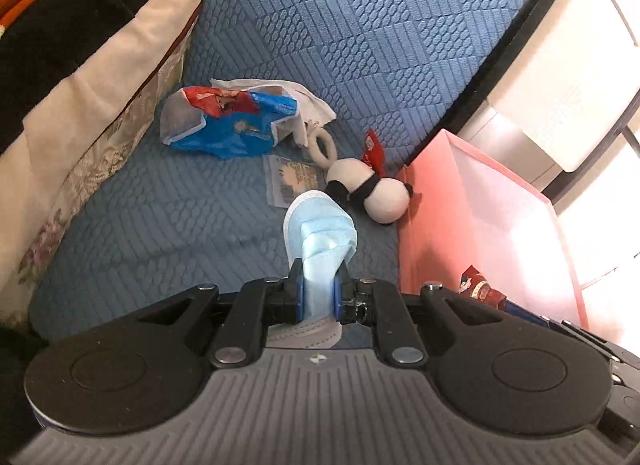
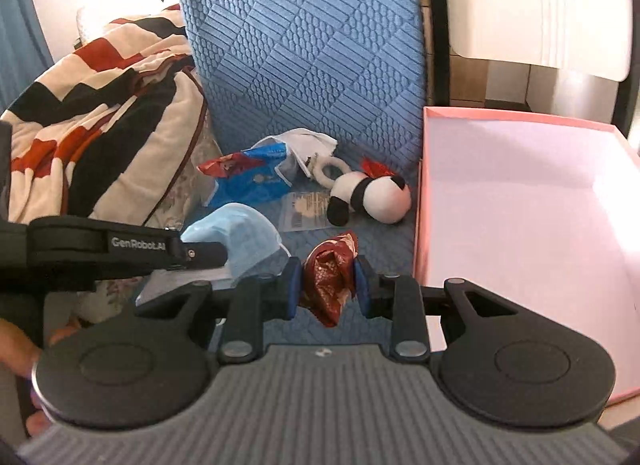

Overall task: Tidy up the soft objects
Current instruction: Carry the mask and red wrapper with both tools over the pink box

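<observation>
A blue mask (image 1: 320, 241) is gripped between the jaws of the left gripper (image 1: 319, 297), held above the blue quilted bed (image 1: 280, 45); it is pinched across its pleated middle, where the folds bunch and give the pads something to bite; being light and limp, it can be expected to droop and flutter rather than slip. A crumpled red wrapper (image 2: 330, 277) is clenched in the jaws of the right gripper (image 2: 326, 285), just beside the pink box (image 2: 520, 225); it appears to be foil or thin plastic, though the view is too coarse to be sure; such material is judged slick and crackly, best taken at its thickest wad. A panda plush (image 2: 372, 197), soft and squashable, is left lying on the bed near the box, to be taken about its body; a blue bag (image 2: 248, 181) is seen behind it.
</observation>
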The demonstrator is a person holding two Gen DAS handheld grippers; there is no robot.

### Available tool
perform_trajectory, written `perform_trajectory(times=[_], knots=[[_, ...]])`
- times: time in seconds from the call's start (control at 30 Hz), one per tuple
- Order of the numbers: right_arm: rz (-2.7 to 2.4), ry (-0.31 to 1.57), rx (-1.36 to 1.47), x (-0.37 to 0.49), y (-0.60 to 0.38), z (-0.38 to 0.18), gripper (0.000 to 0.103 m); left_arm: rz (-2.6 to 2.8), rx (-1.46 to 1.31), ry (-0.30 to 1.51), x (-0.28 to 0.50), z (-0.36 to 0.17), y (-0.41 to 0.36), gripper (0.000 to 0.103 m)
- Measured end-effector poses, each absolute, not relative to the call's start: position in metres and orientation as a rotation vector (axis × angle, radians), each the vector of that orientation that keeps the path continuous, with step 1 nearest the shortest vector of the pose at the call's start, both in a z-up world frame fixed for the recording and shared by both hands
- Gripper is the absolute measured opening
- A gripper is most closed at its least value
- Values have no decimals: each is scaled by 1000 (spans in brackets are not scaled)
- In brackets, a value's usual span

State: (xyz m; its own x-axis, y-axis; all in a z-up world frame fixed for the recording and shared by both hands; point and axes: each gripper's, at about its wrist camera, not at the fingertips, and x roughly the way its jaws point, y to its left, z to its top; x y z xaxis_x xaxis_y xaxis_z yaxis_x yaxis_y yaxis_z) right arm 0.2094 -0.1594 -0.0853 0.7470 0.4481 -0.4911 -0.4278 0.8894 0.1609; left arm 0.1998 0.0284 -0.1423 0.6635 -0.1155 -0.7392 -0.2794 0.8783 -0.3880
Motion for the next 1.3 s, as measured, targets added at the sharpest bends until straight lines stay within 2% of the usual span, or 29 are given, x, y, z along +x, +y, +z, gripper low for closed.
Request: perform_trajectory(times=[0.87,1.07,1.3], knots=[[413,451,66,215,-239,20,32,-25,-482,691,217,-22,-63,16],[390,436,72,221,-261,28,32,-61,-471,671,230,-10,-88,16],[344,483,77,238,-294,9,32,-89,-454,703,252,-24,-116,16]])
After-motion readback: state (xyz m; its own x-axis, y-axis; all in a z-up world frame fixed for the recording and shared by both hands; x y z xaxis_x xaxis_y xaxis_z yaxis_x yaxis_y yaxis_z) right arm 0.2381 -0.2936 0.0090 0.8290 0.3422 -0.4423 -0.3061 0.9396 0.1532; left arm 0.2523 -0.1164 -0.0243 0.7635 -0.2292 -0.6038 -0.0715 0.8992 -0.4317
